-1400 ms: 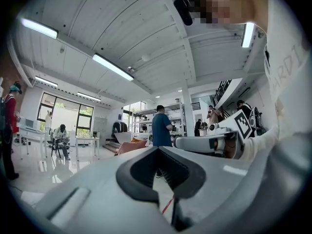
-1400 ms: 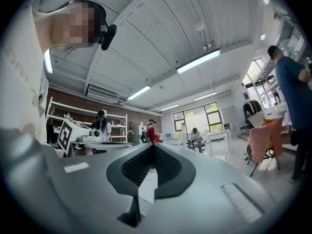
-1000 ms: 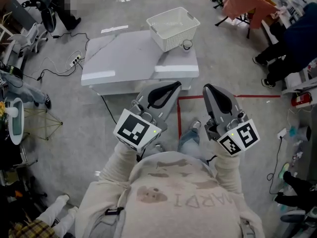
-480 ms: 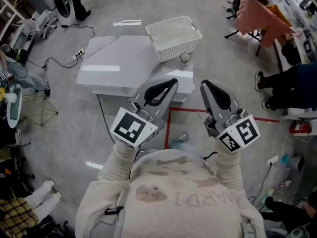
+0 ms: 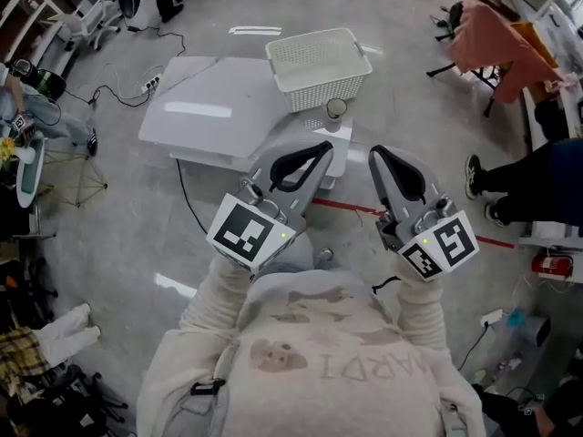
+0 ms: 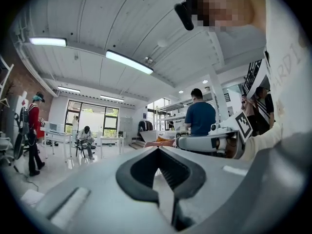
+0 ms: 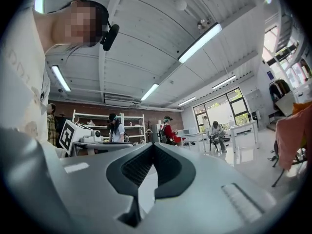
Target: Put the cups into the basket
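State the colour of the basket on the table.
The basket is white, seen best in the head view.

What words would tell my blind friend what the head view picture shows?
A person looks down at the left gripper and right gripper, both empty with jaws shut, held short of a white table carrying a white basket and one cup beside it.

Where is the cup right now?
In the head view, the cup stands on the white table's right part, just beside the basket's near wall.
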`<state>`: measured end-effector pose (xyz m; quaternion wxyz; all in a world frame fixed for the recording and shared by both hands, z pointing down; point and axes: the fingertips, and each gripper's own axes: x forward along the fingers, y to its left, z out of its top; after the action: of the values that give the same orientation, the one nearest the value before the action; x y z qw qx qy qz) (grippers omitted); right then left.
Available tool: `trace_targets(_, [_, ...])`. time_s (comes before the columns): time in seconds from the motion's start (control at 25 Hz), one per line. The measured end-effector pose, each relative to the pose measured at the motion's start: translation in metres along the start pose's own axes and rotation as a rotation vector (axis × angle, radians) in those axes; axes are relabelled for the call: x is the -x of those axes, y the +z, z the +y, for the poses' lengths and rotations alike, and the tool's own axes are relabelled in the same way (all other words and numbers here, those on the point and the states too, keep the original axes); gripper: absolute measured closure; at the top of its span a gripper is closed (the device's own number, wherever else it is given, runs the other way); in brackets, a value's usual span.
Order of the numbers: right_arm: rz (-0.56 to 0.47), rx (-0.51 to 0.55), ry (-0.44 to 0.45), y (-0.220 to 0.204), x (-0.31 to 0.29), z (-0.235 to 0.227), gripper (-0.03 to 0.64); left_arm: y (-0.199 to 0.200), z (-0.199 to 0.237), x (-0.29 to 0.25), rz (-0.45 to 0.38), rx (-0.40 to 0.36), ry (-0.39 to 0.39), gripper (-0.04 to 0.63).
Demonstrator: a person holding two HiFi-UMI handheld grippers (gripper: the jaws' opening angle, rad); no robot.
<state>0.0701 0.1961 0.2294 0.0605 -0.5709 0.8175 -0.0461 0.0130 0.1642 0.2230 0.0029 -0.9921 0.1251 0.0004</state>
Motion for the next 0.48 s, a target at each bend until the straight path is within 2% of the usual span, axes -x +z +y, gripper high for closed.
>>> trace_targets(0.2, [-0.002, -0.027, -0.010, -0.006, -0.009, -0.017, 0.591, -0.003, 0.014, -0.017, 0.005, 0.010, -0.005, 0.595])
trace_targets(0.48, [0.023, -0.029, -0.064, -0.008, -0.018, -0.070, 0.591, -0.015, 0.033, -0.070, 0.003, 0.029, -0.042, 0.594])
